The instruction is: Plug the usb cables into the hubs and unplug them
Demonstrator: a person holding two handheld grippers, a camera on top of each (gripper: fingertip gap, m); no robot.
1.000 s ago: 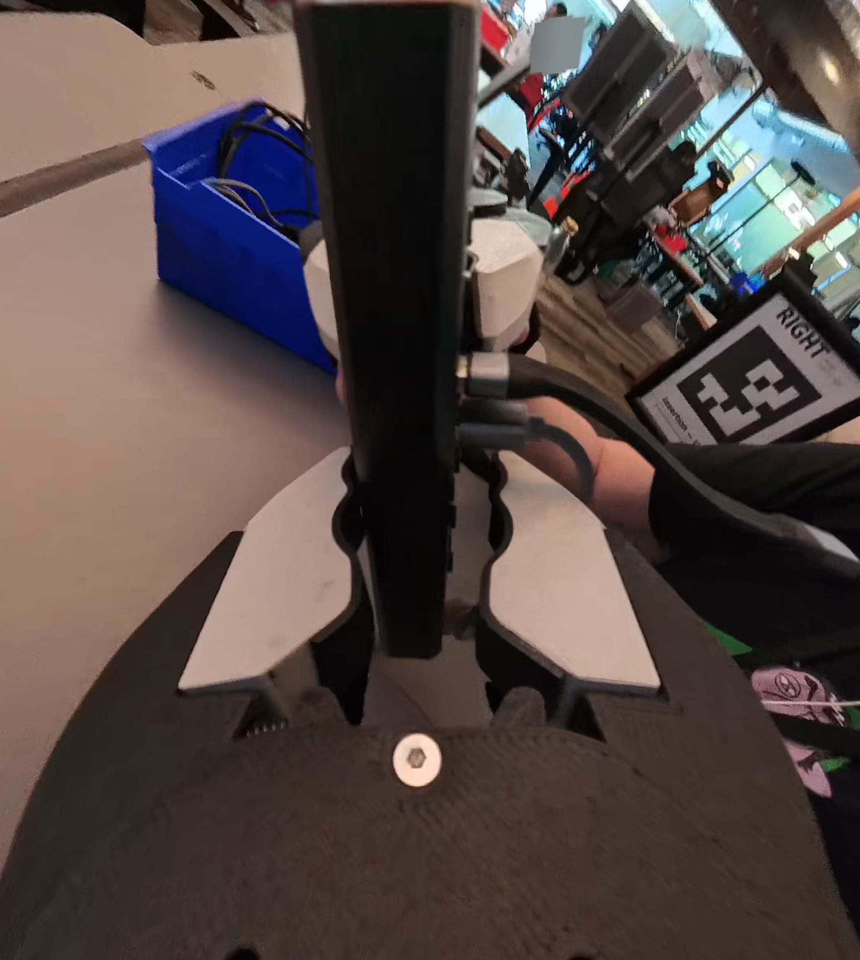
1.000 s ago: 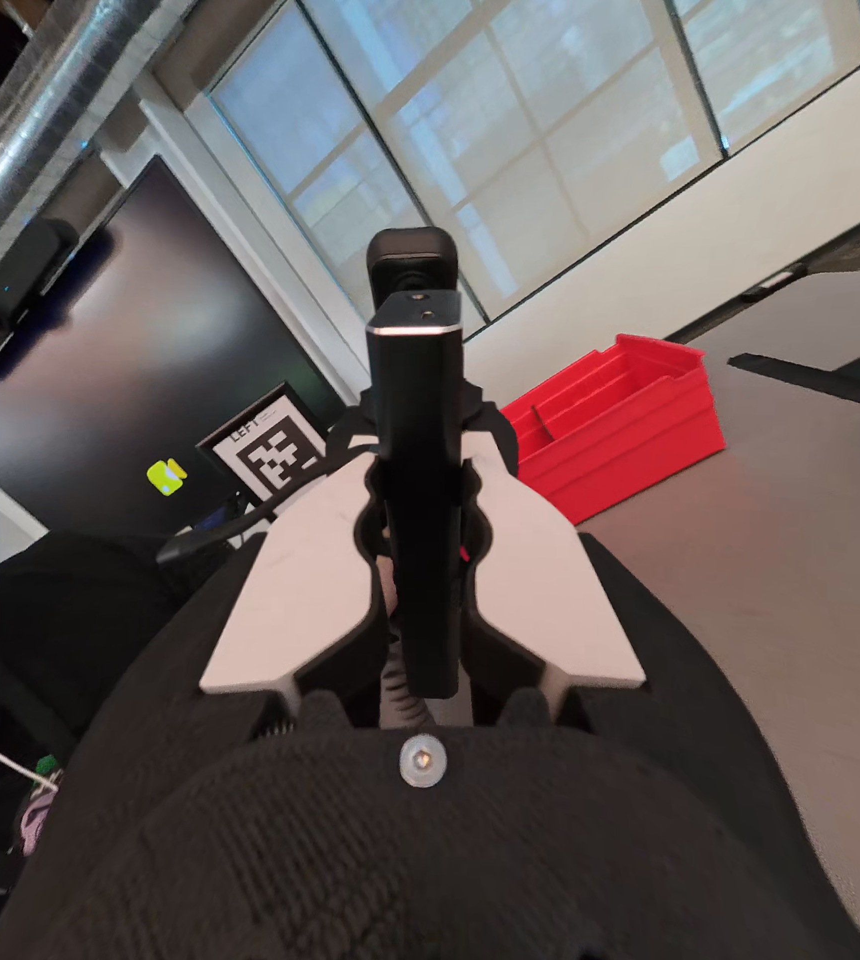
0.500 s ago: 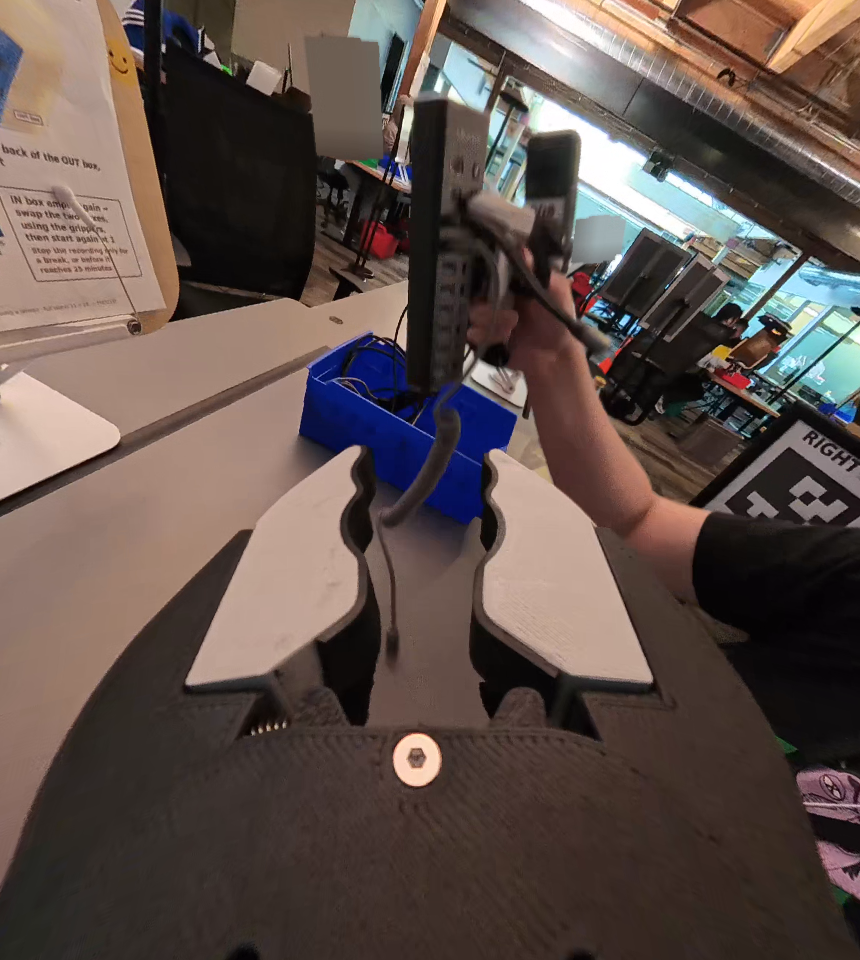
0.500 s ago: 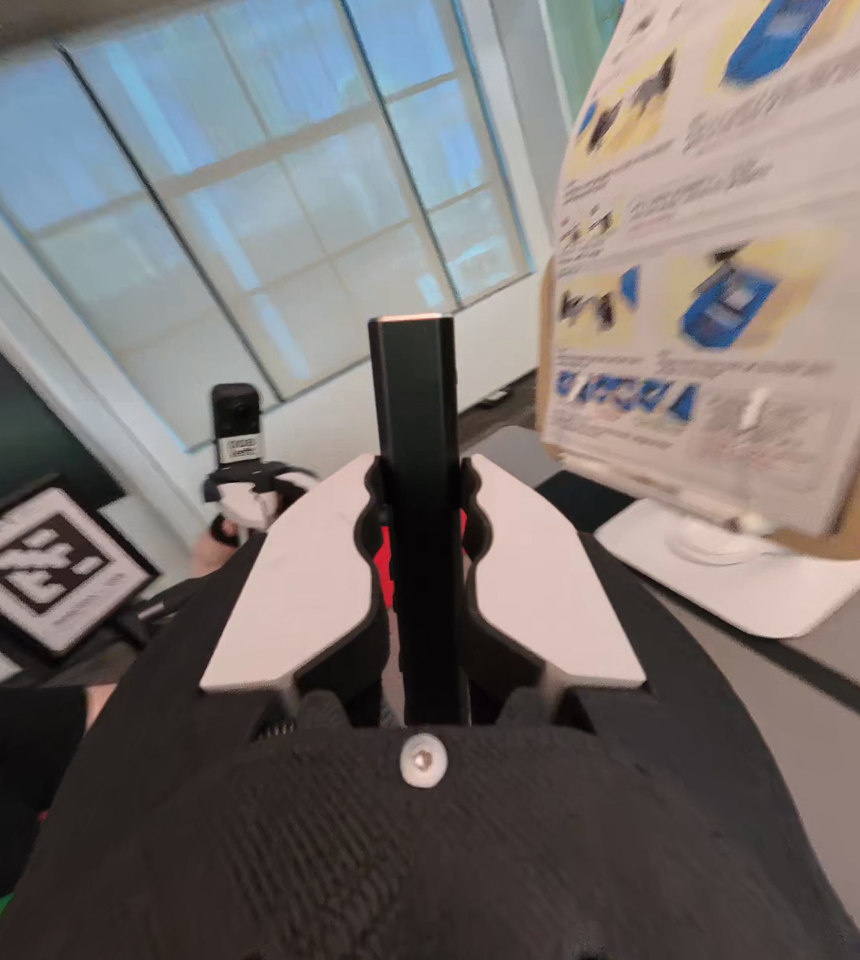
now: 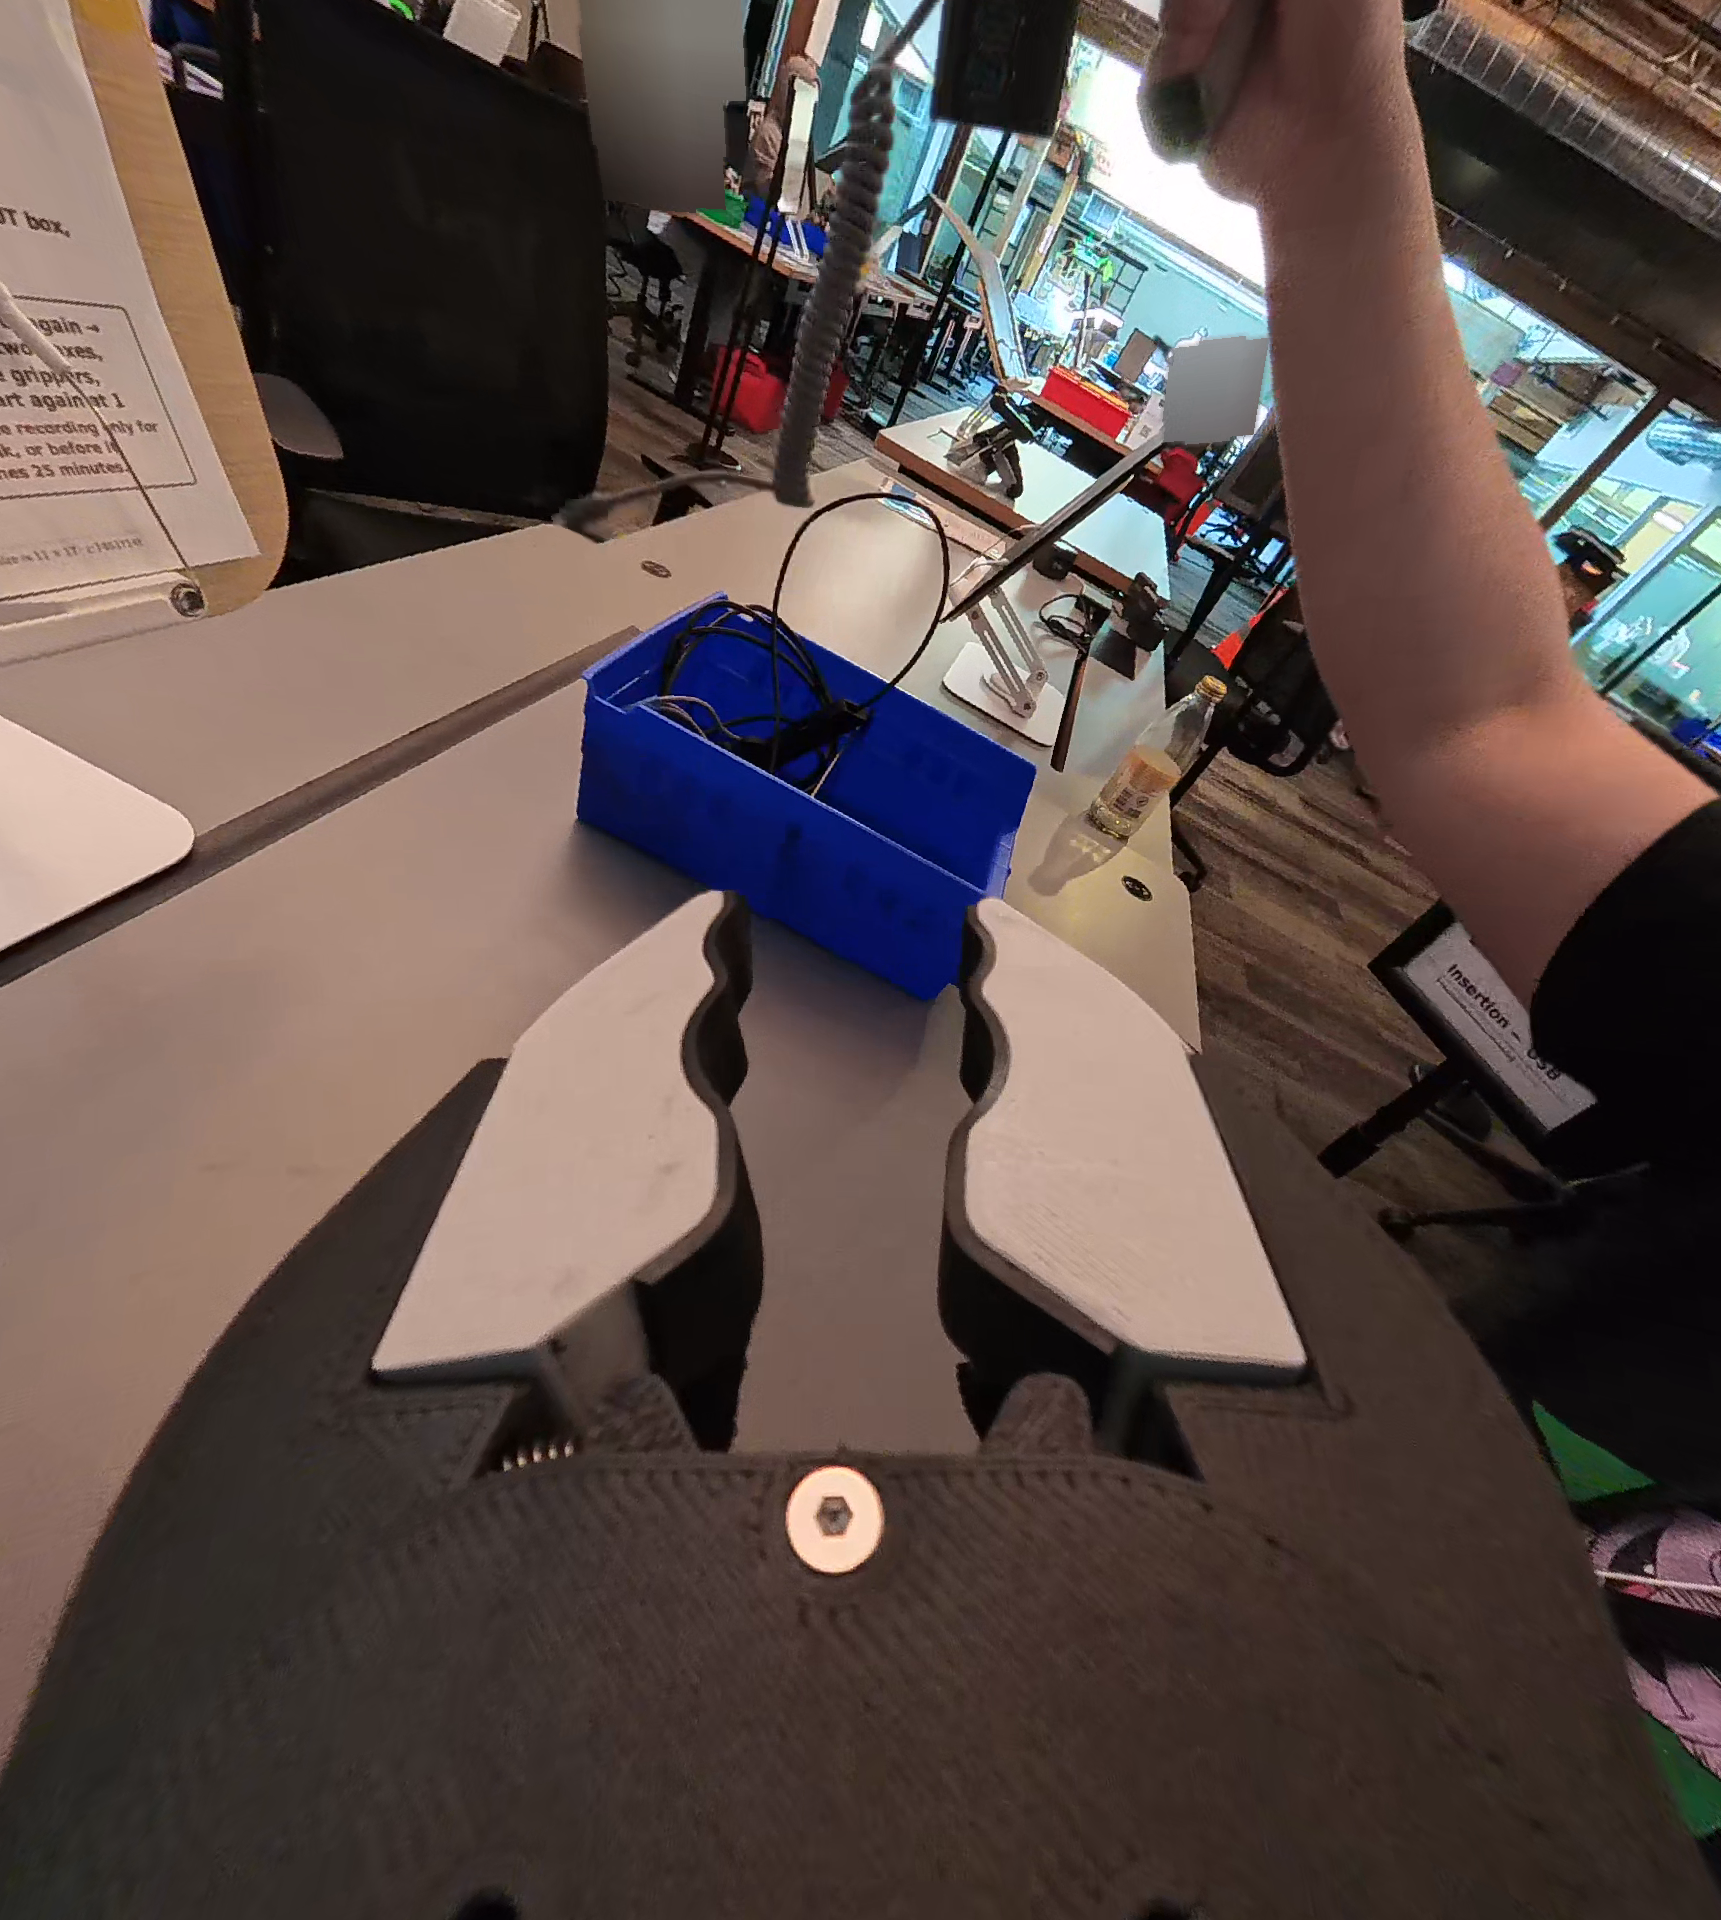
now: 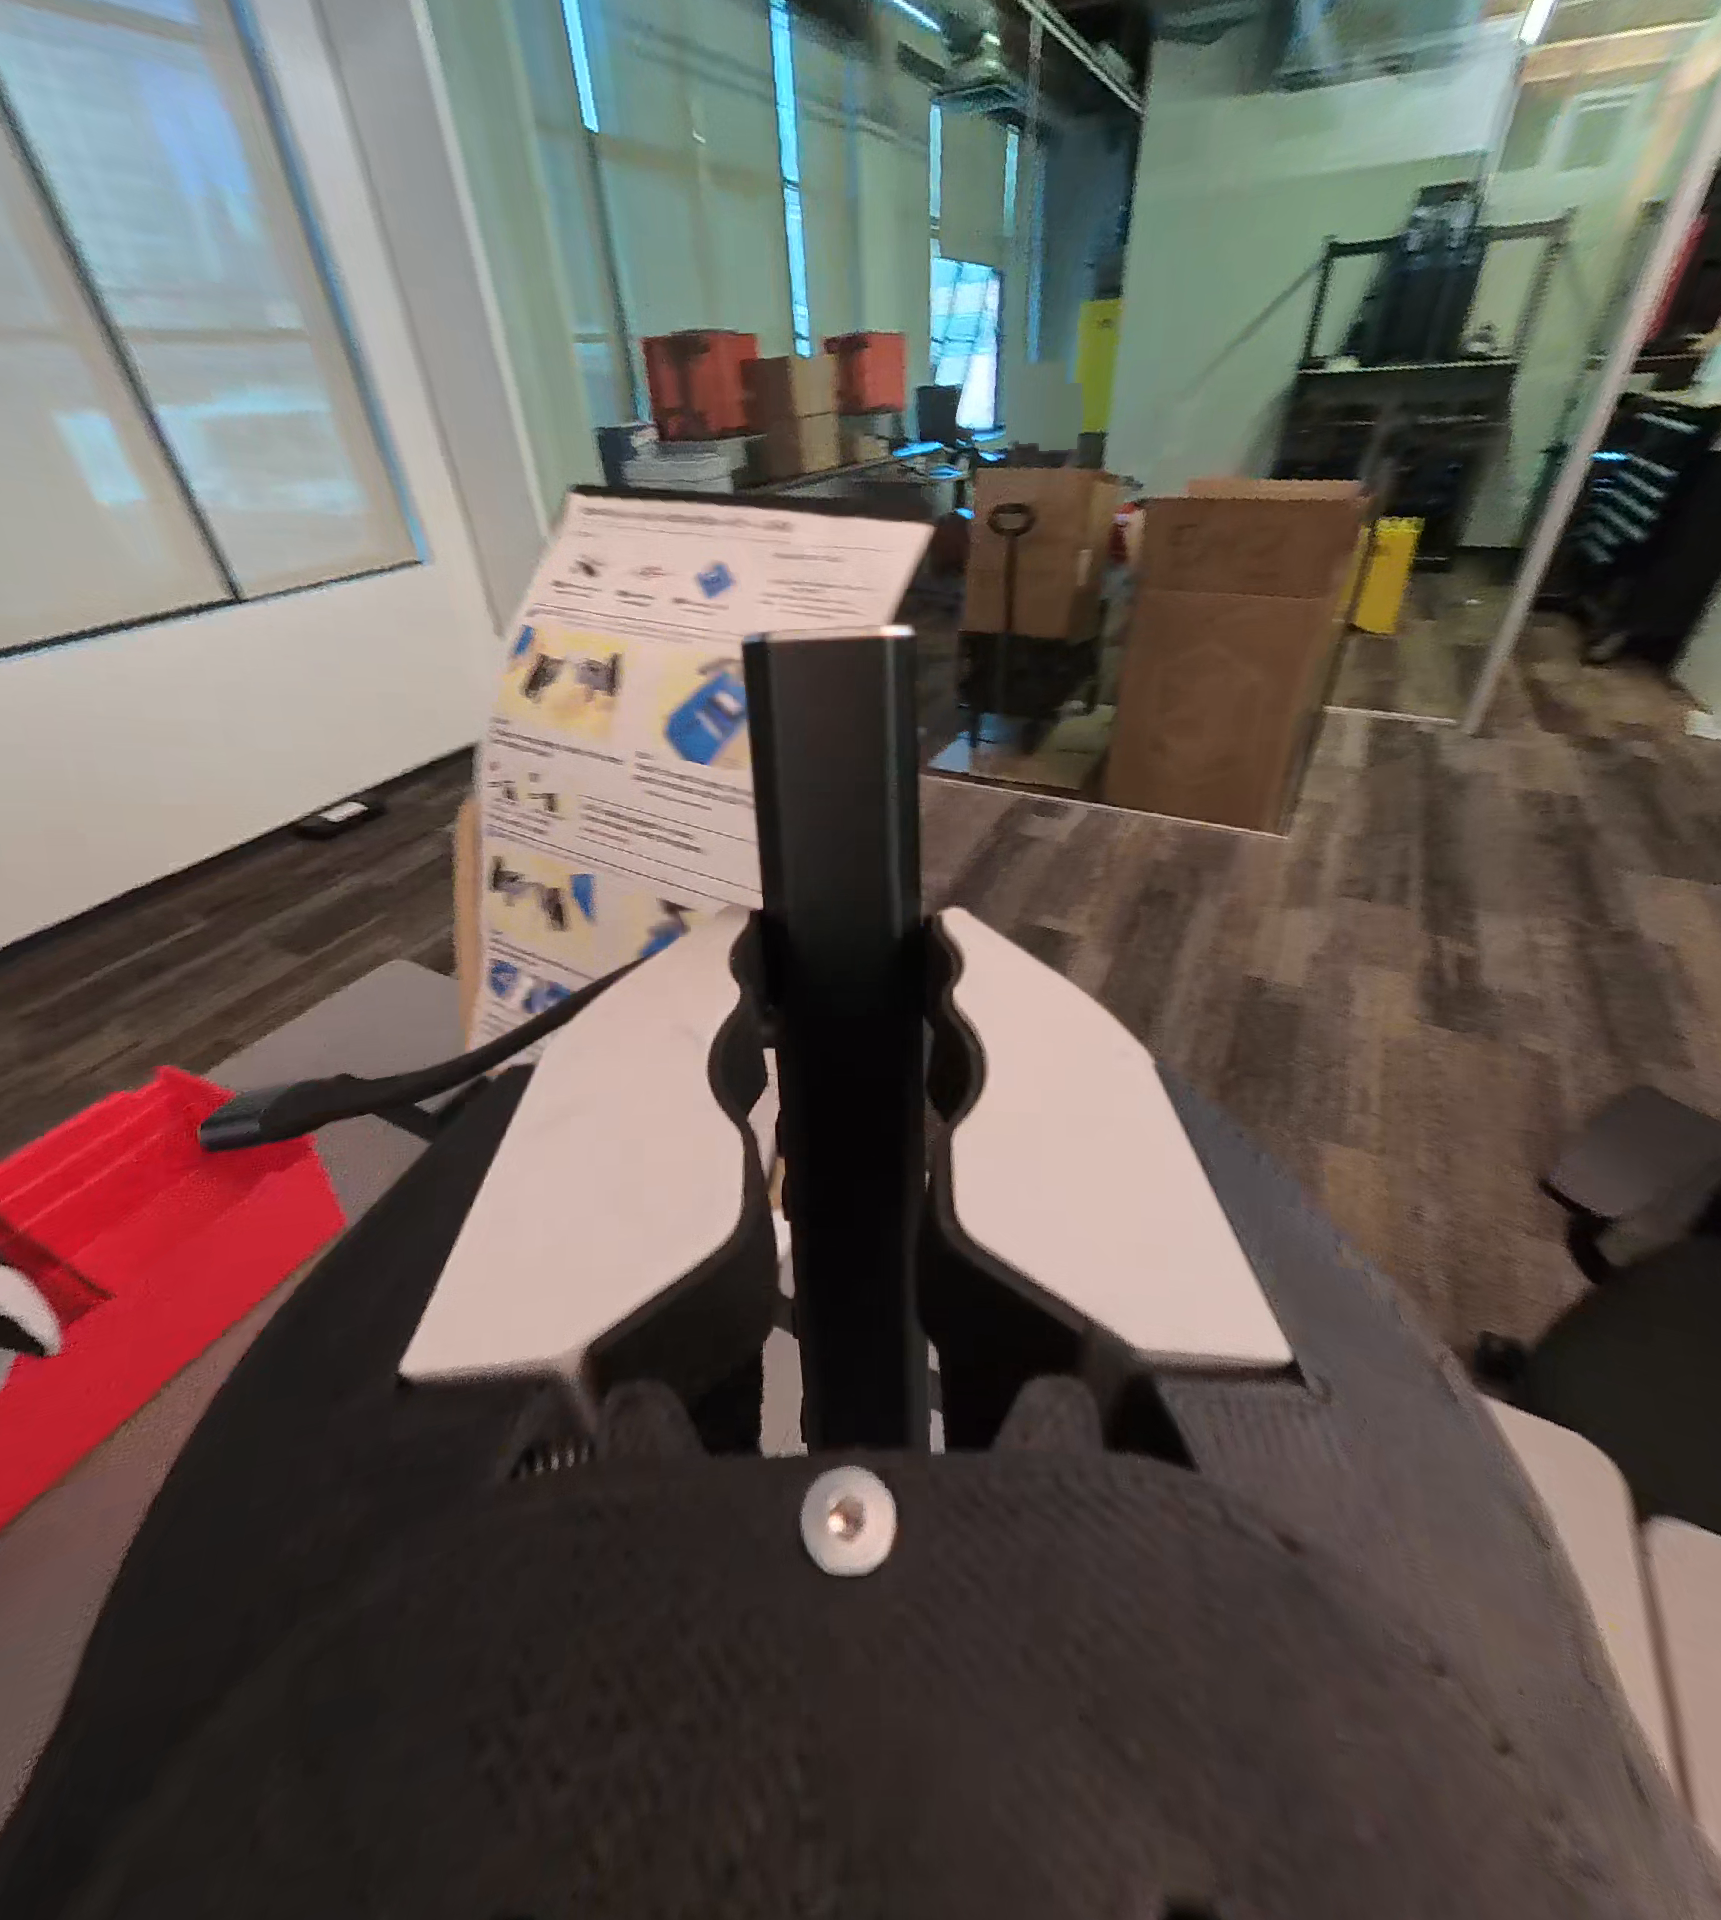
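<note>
My left gripper point(image 5: 851, 925) is open and empty, low over the grey table point(image 5: 316, 987), facing a blue bin point(image 5: 804, 831) of tangled black cables point(image 5: 762, 707). My right gripper point(image 6: 845, 925) is shut on a black USB hub point(image 6: 835, 831) that stands upright between its fingers. In the left wrist view the hub point(image 5: 1001, 42) is high at the top edge, held up by a person's arm point(image 5: 1407, 520). A grey braided cable point(image 5: 835, 260) hangs down from the hub. In the right wrist view this cable point(image 6: 399, 1081) trails left and ends in a free plug.
An instruction sheet on a white stand point(image 5: 25, 364) is at the table's back left; it also shows behind the hub point(image 6: 627, 727). A red bin point(image 6: 87, 1226) sits at left. A bottle point(image 5: 1147, 769) stands past the blue bin. A dark chair point(image 6: 1666, 1299) is right. The left gripper's tips are roughly 45 cm from the right gripper's.
My left gripper let go of the hub and opened. My right gripper carried the hub up and away, and its view swung round to the right. The grey cable now hangs loose.
</note>
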